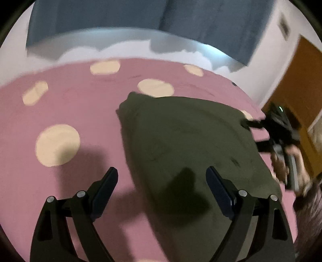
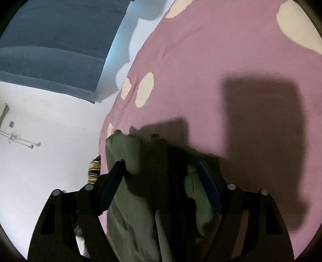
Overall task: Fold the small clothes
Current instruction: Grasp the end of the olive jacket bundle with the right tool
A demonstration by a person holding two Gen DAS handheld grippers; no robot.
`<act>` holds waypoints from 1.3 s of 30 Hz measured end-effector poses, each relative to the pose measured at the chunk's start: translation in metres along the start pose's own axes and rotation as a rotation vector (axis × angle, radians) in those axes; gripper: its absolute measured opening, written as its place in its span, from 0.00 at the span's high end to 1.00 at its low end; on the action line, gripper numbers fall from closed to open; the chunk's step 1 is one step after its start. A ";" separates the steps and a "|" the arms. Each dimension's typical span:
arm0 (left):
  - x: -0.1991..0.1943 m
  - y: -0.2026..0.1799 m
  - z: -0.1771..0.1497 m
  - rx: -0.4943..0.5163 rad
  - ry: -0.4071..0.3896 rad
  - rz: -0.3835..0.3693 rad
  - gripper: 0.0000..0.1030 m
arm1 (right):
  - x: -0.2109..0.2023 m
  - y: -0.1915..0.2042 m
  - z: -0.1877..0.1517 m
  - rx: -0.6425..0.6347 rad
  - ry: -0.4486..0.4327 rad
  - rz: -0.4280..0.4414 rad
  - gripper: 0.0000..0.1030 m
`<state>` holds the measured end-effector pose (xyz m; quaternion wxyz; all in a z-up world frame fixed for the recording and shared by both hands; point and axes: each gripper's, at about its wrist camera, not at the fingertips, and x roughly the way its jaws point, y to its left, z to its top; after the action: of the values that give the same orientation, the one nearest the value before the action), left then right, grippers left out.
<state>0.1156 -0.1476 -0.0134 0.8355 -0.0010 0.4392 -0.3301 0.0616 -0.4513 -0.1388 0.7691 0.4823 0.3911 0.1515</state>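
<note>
A dark olive-green garment [image 1: 181, 137] lies spread on a pink bedsheet with cream dots [image 1: 70, 100]. My left gripper [image 1: 162, 173] is open and hovers above the garment's near left edge, holding nothing. My right gripper [image 1: 259, 133] shows at the garment's right edge in the left wrist view, blurred. In the right wrist view my right gripper [image 2: 161, 165] is open with its fingers on either side of the bunched garment [image 2: 145, 191], which lies between them on the sheet [image 2: 201, 70].
A blue headboard [image 1: 120, 18] and white pillows [image 1: 120, 44] stand at the far end of the bed. A wooden door [image 1: 297, 84] is at the right. White wall [image 2: 40, 161] borders the bed's edge.
</note>
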 end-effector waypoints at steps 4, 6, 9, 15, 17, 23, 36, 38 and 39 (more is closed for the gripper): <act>0.029 0.033 0.011 -0.138 0.060 -0.063 0.15 | 0.009 -0.006 0.007 0.000 0.038 0.024 0.25; 0.037 0.038 0.012 -0.155 0.078 -0.068 0.15 | 0.014 -0.005 0.007 -0.027 0.055 0.009 0.33; 0.044 0.037 0.012 -0.134 0.081 -0.041 0.14 | 0.021 -0.004 0.007 -0.061 0.082 -0.011 0.75; 0.057 0.038 0.007 -0.139 0.093 -0.001 0.17 | 0.028 -0.008 0.004 -0.071 0.084 -0.033 0.81; 0.058 0.038 0.006 -0.125 0.078 0.006 0.17 | 0.027 -0.011 0.003 -0.062 0.080 -0.023 0.81; 0.056 0.038 0.011 -0.125 0.066 -0.003 0.16 | 0.029 -0.009 0.006 -0.035 0.067 0.015 0.79; -0.036 0.018 -0.060 -0.194 0.057 -0.231 0.14 | -0.060 -0.003 -0.085 -0.042 0.006 0.039 0.26; -0.041 0.012 -0.077 -0.216 0.064 -0.256 0.14 | -0.067 -0.007 -0.107 -0.026 0.005 0.047 0.26; -0.042 0.008 -0.086 -0.234 0.073 -0.274 0.14 | -0.069 -0.009 -0.116 -0.019 0.007 0.057 0.26</act>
<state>0.0404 -0.0931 -0.0374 0.7603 -0.1458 0.5006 -0.3873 -0.0711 -0.4259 -0.1417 0.7676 0.4853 0.3787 0.1786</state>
